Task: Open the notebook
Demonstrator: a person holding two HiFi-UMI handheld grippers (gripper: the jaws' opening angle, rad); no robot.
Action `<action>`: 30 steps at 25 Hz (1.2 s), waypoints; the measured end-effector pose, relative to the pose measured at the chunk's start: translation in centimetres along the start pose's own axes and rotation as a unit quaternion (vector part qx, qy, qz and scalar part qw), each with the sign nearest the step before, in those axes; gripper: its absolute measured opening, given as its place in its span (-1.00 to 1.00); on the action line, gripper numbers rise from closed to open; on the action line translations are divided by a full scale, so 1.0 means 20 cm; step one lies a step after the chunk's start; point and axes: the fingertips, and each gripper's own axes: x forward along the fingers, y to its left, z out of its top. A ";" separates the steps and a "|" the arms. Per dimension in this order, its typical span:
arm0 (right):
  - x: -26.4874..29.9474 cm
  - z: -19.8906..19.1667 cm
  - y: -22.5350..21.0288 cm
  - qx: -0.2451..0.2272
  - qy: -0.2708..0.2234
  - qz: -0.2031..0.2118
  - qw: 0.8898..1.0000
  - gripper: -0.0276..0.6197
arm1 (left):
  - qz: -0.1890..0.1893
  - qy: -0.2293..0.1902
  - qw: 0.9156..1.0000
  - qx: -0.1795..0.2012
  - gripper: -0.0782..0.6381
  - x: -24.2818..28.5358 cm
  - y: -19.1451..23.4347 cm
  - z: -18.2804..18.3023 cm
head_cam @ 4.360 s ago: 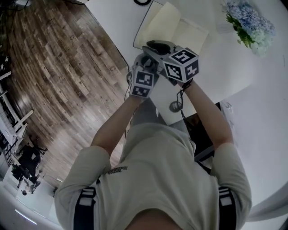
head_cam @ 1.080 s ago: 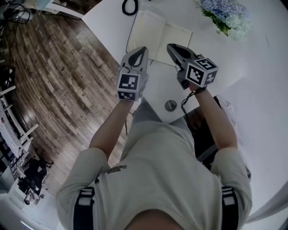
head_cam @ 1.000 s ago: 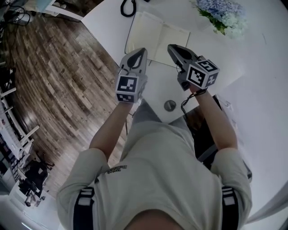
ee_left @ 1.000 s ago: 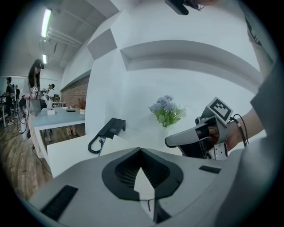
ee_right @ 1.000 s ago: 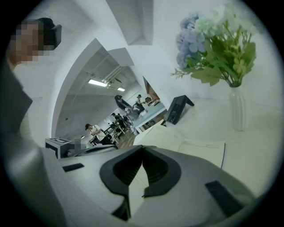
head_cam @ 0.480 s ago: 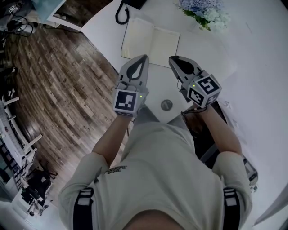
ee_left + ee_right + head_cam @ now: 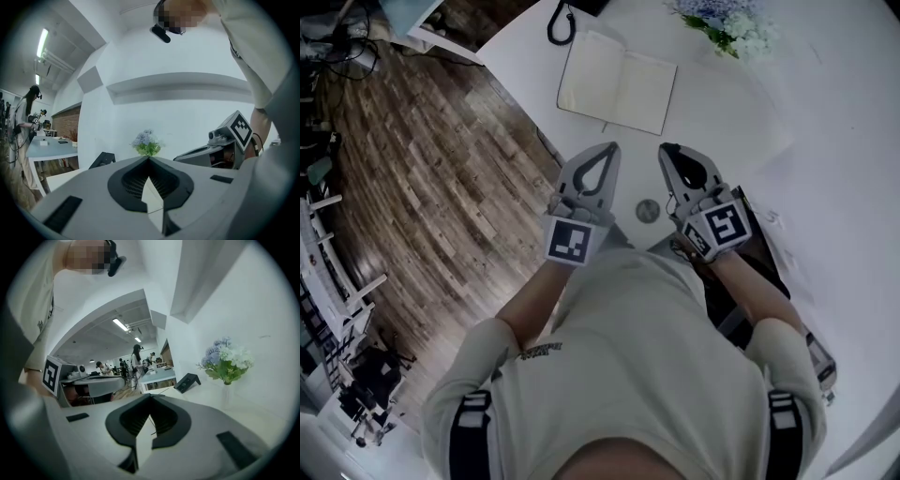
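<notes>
Cream pages lie spread: the notebook (image 7: 617, 82) rests open on the white bench (image 7: 825, 112), at twelve o'clock from both tongs. The left tongs (image 7: 609, 148) and right tongs (image 7: 667, 150) are closed and empty, with black-and-white square markers on their cubes (image 7: 569, 241).

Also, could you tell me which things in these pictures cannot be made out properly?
Notebook pages, head view: too small to tell whether anything is written.
Black cord, head view: cut off by the top edge.
Small round object on the table, head view: too small to identify.
Flowers, head view: partly cut off by the top edge.
</notes>
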 end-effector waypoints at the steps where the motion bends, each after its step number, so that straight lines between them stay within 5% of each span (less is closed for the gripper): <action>1: -0.02 0.00 0.03 -0.007 -0.002 0.000 1.000 -0.90 | -0.001 0.000 1.000 -0.004 -0.78 -0.02 -0.02 0.00; 13: -0.16 0.07 0.29 -0.030 -0.015 0.022 0.999 -0.91 | -0.005 0.018 1.000 -0.018 -0.78 -0.18 -0.20 -0.03; 23: -0.19 0.01 0.30 -0.004 0.002 0.027 1.000 -0.91 | -0.002 0.022 1.000 -0.018 -0.78 -0.19 -0.22 -0.03; 30: -0.20 0.06 0.33 -0.045 -0.010 0.034 0.998 -0.91 | 0.001 0.029 0.999 -0.016 -0.78 -0.21 -0.24 -0.04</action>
